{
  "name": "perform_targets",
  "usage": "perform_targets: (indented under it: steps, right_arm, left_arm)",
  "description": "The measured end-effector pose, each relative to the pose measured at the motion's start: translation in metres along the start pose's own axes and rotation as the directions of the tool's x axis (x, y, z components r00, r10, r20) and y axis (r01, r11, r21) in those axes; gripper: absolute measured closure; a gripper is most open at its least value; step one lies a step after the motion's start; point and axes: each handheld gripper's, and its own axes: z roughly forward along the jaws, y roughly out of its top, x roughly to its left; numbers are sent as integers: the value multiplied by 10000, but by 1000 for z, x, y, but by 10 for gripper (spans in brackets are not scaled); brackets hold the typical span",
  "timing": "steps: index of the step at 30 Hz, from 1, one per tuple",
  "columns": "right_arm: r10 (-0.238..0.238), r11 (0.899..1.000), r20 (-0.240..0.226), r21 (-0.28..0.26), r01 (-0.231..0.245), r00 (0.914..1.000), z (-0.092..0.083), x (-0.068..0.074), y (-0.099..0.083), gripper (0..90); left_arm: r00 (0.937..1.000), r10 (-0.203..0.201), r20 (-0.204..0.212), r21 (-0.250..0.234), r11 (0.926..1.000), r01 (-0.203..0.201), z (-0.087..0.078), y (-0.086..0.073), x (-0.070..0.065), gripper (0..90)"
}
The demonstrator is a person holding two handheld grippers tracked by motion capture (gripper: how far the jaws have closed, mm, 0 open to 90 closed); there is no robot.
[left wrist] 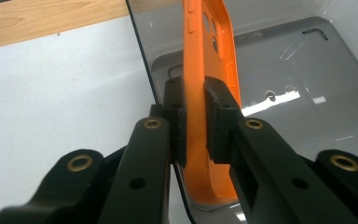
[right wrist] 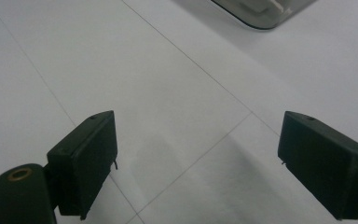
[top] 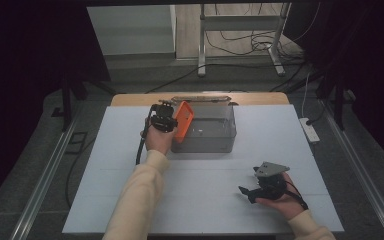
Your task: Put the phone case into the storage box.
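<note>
clamping orange phone case (left wrist: 200, 116) over grey bin (top: 215, 142) — left gripper (left wrist: 195, 119); right gripper (right wrist: 198, 158) wide apart, empty — above table (right wrist: 168, 84).

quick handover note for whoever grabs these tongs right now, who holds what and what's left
Left tongs: shut on the orange phone case, held on edge over the left end of the clear grey bin.
Right tongs: open, holding nothing, low over the white table near its front right.
Done: case picked up and brought to the bin.
Left: probably lower it in and release; it is not yet inside.
</note>
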Motion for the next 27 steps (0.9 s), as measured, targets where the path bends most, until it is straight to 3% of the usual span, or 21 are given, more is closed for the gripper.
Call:
perform_targets:
  steps: [27]
  right_arm:
    - [-633,9979,-363,-181,627,9973,0,-2,5,121]
  left_arm:
    - [9933,-134,-1144,148,9998,152,0,1,-15,809]
